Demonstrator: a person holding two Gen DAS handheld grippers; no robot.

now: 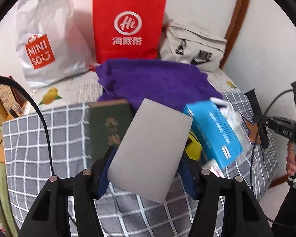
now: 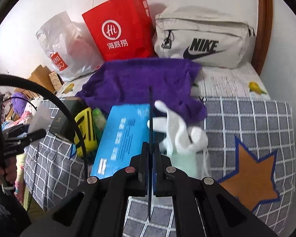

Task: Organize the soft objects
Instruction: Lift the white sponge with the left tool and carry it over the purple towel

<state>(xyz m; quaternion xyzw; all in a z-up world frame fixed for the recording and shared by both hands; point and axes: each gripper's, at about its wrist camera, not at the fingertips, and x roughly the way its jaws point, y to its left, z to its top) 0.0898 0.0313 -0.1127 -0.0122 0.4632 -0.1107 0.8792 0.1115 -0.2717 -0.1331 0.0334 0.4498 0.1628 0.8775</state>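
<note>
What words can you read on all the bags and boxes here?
"MINISO": white plastic bag
"Hi" and "海底捞": red paper bag
"NIKE": beige pouch
"DAS": other gripper's black body
Blue box: white print too blurred to read
Green book: gold marks too blurred to read

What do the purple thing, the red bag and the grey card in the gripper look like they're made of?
Purple cloth: looks like fuzzy fleece or terry; matte, nappy surface, limp folds.
Red bag: probably paper; stiff flat faces, sharp creases, thin white cord handles, matte finish.
Grey card, held in the left hand-held gripper: smooth, flat, stiff-edged sheet; card or plastic, cannot tell which.
</note>
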